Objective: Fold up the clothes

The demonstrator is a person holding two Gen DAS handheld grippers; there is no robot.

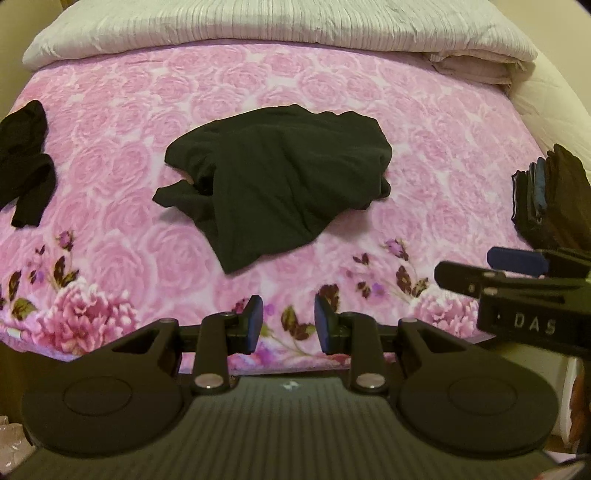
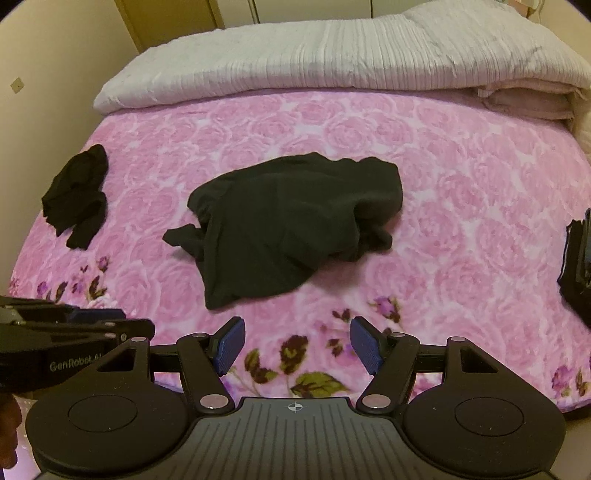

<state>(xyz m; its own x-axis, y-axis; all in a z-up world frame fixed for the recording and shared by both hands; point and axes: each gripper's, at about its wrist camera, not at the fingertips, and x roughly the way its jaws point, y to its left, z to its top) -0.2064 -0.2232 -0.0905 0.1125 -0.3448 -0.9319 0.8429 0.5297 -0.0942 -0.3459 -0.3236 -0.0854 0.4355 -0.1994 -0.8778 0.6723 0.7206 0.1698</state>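
Observation:
A crumpled black garment lies in the middle of the bed on a pink floral blanket; it also shows in the right wrist view. My left gripper is open and empty, above the bed's near edge, short of the garment. My right gripper is open and empty, also near the front edge. The right gripper shows at the right of the left wrist view. The left gripper shows at the lower left of the right wrist view.
A second black garment lies bunched at the bed's left side, also in the right wrist view. A stack of folded dark clothes sits at the right edge. A white quilt and folded bedding lie along the far end.

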